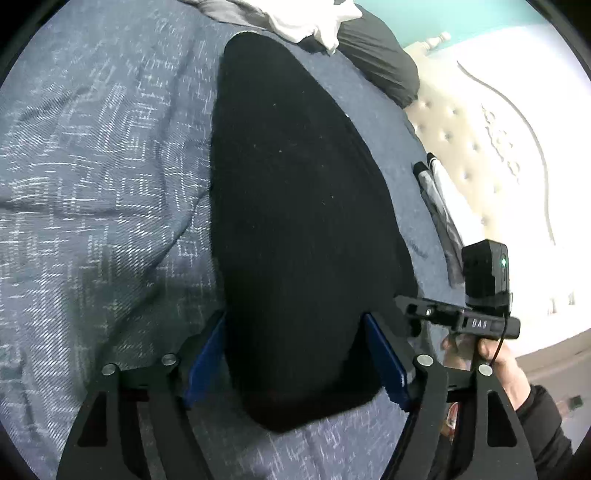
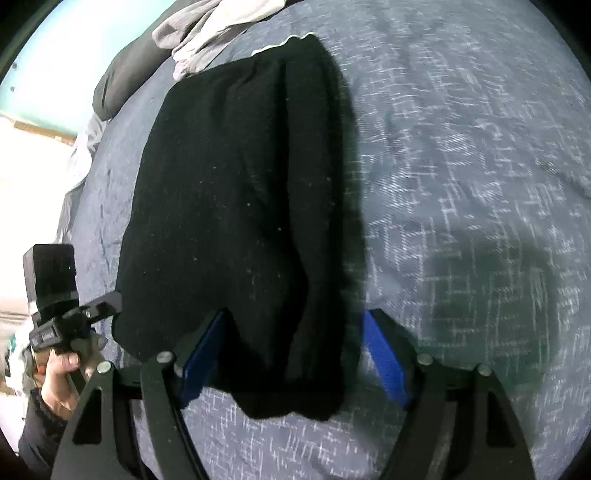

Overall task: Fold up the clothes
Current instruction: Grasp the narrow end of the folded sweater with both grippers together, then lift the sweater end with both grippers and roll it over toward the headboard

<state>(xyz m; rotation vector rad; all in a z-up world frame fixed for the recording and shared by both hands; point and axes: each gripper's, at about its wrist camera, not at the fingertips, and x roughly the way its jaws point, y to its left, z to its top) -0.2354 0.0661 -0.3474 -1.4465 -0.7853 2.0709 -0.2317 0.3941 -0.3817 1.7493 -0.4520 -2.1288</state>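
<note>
Black garment (image 1: 295, 221) is laid lengthwise on the blue-grey bedspread (image 1: 92, 166), long axis running away from both grippers; its near end is straddled by the released left gripper (image 1: 295, 365) and right gripper (image 2: 295, 362).

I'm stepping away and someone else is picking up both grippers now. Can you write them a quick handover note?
Left gripper: open, jaws either side of the near end of the black garment, not pinching it.
Right gripper: open, straddling the same garment's near end.
The garment lies as a long narrow strip on the blue patterned bedspread.
More unfolded clothes are heaped at the far end of the bed.
Done: the garment looks folded lengthwise.
Left: probably fold it crosswise, then take on the pile.
</note>
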